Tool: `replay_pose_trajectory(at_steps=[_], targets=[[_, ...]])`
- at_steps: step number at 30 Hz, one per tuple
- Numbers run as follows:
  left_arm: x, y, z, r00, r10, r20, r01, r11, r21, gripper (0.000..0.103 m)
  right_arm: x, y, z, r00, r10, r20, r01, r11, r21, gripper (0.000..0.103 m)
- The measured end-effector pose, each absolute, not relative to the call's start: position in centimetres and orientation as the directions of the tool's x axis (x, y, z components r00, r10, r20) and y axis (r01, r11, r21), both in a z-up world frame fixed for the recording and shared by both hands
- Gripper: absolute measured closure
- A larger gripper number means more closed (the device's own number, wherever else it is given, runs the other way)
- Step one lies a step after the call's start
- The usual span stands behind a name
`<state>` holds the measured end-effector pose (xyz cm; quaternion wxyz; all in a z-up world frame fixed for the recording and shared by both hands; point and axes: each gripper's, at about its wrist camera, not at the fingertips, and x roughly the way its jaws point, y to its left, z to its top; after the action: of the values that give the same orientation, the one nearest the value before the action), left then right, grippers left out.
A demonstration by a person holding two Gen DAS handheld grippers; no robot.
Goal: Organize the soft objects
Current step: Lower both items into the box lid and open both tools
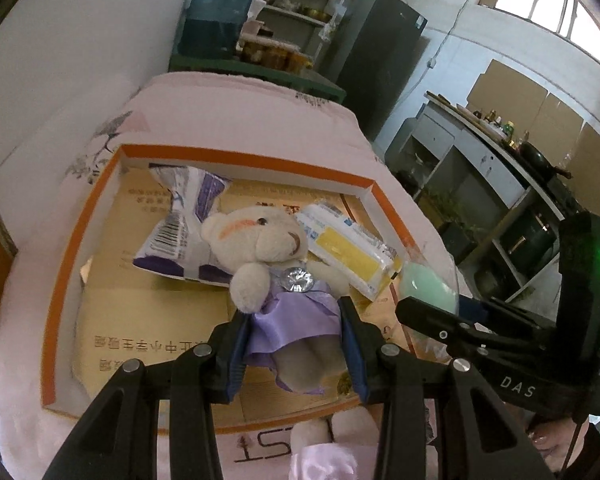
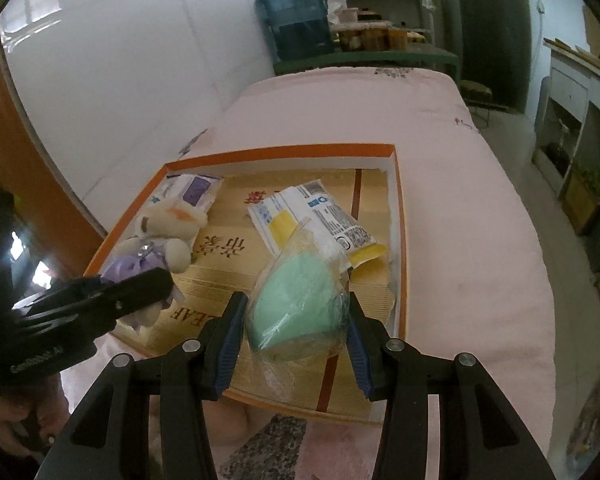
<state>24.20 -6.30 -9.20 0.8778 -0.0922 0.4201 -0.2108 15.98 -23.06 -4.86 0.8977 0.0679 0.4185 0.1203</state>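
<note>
Left hand-held gripper (image 1: 294,344) pinching plush bear (image 1: 268,264) at its purple skirt, over the orange-rimmed box (image 1: 60,280) on the bed. Right hand-held gripper (image 2: 294,338) clamping bagged green sponge (image 2: 300,300) above the same box. Both light, squashy; slippery wrap, so best gripped mid-body.

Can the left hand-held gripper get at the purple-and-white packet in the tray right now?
Probably not: the left hand-held gripper is shut on the teddy bear, whose head lies over the purple-and-white packet.

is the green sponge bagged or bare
Bagged: clear plastic wrap bunches around the green sponge, gripped between the right hand-held gripper pads.
</note>
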Motion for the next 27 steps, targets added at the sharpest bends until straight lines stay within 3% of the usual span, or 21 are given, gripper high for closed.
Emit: replay_pose_trajectory(at_steps=[18,27], targets=[[25.4,-6.5,-11.5,0.503,-0.486,-0.714,0.305,0.873,-0.380,0.060,16.9,-23.2,-6.7,0.605,0.274,-0.748,-0.168,0.962,0.216,0.053],[25.0,-6.1,-11.2,0.517,-0.496,-0.698,0.299,0.868,-0.396,0.050,16.7,-22.8,-6.7,0.607,0.281,-0.743,-0.182,0.960,0.214,0.047]])
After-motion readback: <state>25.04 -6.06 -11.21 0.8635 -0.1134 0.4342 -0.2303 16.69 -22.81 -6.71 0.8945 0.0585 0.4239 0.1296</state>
